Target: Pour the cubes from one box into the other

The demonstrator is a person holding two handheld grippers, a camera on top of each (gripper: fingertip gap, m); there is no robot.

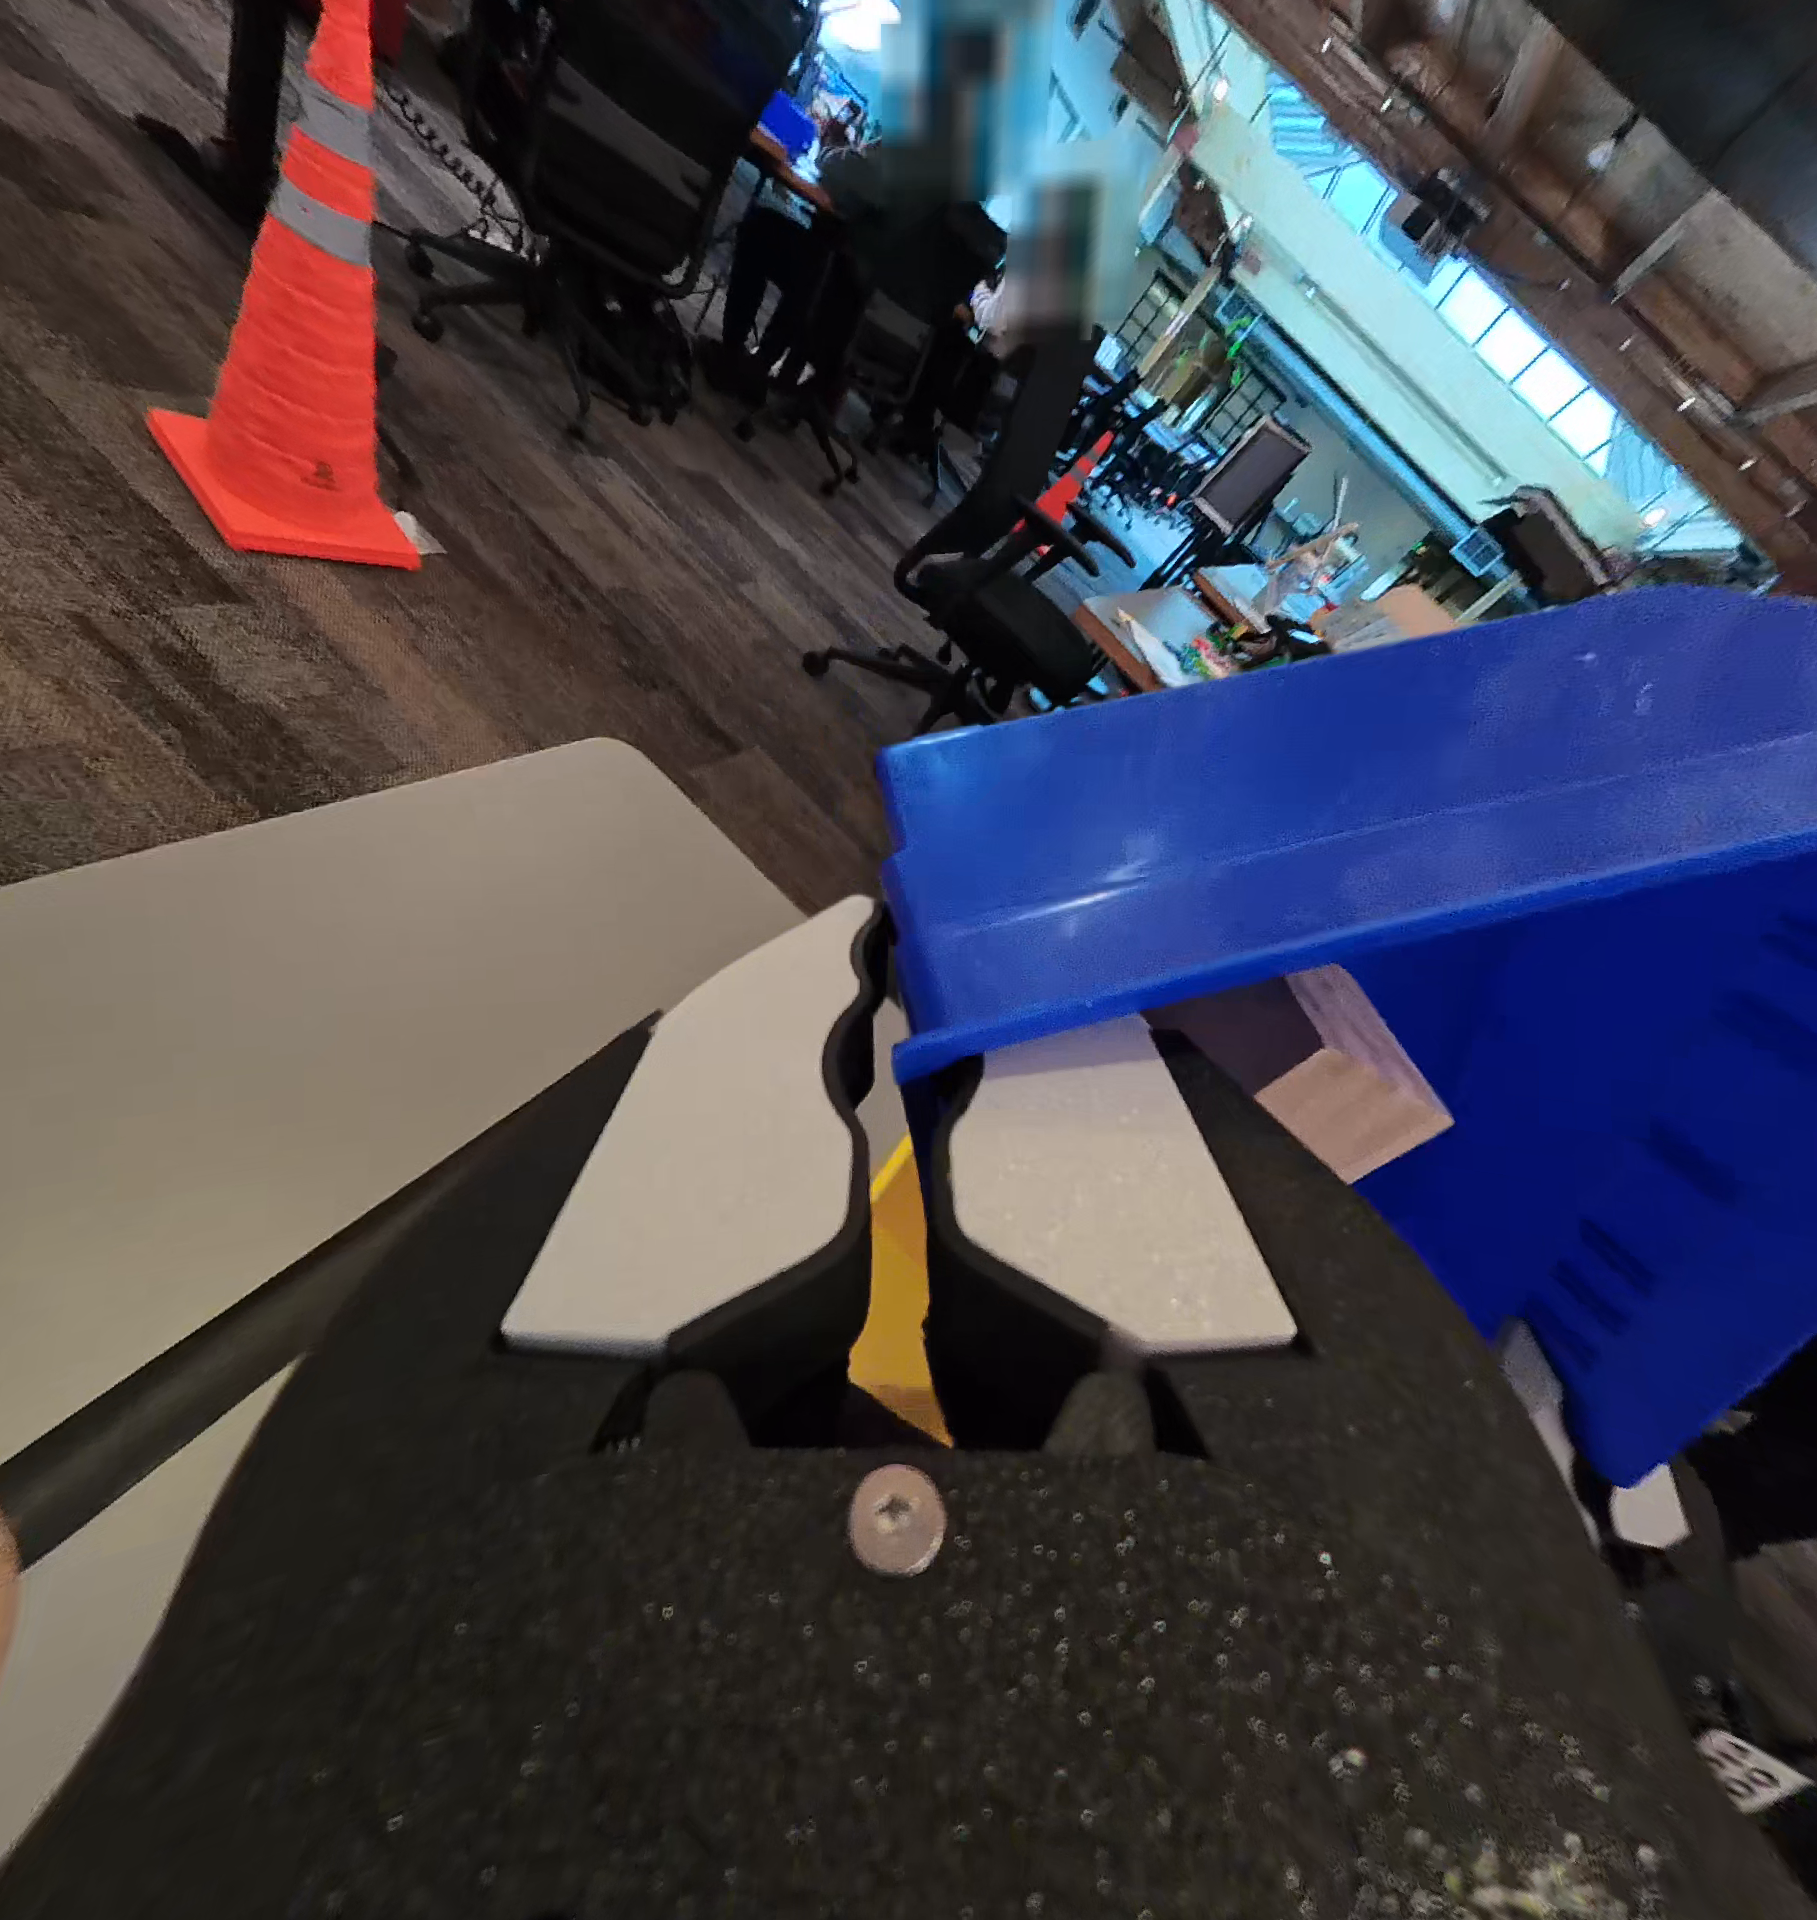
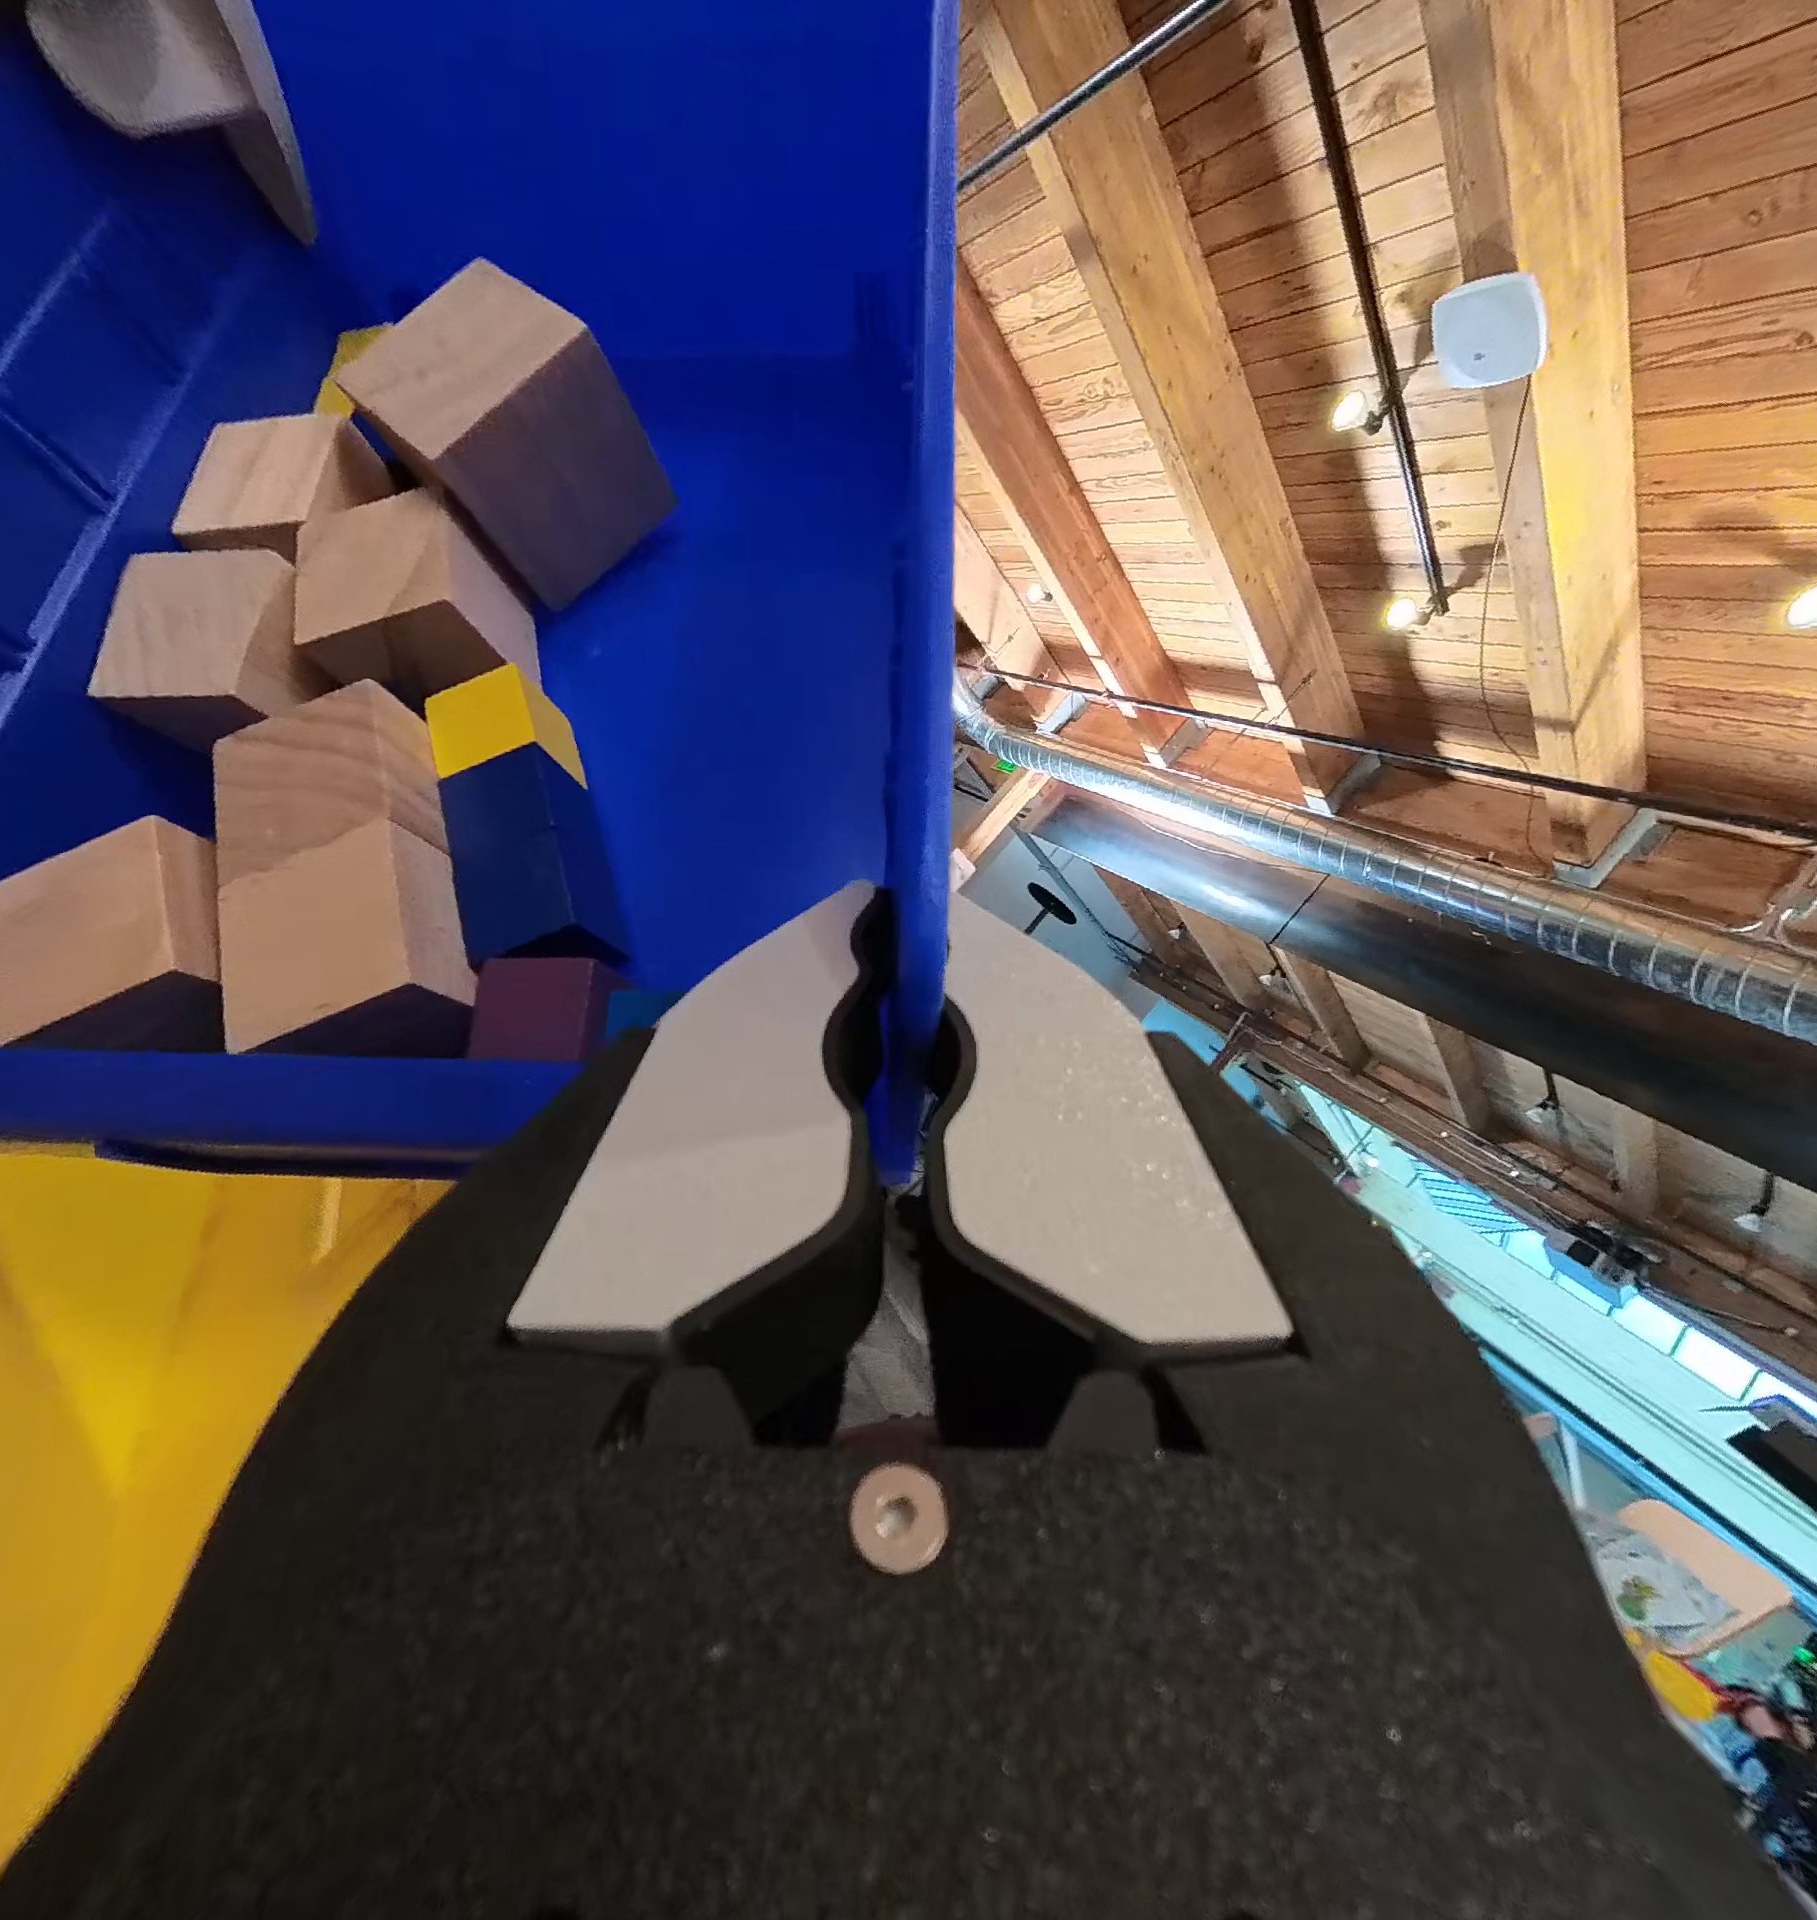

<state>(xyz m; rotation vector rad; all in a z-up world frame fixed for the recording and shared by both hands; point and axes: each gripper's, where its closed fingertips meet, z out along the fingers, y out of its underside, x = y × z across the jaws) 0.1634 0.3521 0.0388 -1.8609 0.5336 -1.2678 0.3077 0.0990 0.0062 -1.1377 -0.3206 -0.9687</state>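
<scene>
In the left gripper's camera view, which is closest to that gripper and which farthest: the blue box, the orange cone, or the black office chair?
1. Blue box: nearest, its edge pinched by the left gripper, reaching off to the right.
2. Black office chair: farther, on the carpet beyond the table's edge, centre right.
3. Orange cone: seemingly farthest, standing on the carpet at upper left, though close to the chair's range.

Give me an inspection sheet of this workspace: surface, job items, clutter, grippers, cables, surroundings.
Surface: grey table, bare where visible.
Job's things: blue box tilted, wooden cubes piled at its low rim; yellow box beneath.
Clutter: nothing seen.
Grippers: left gripper and right gripper each clamp a blue box wall.
Cables: nothing seen on the table.
Surroundings: orange cone, office chairs, carpet; timber ceiling with ducts.
</scene>
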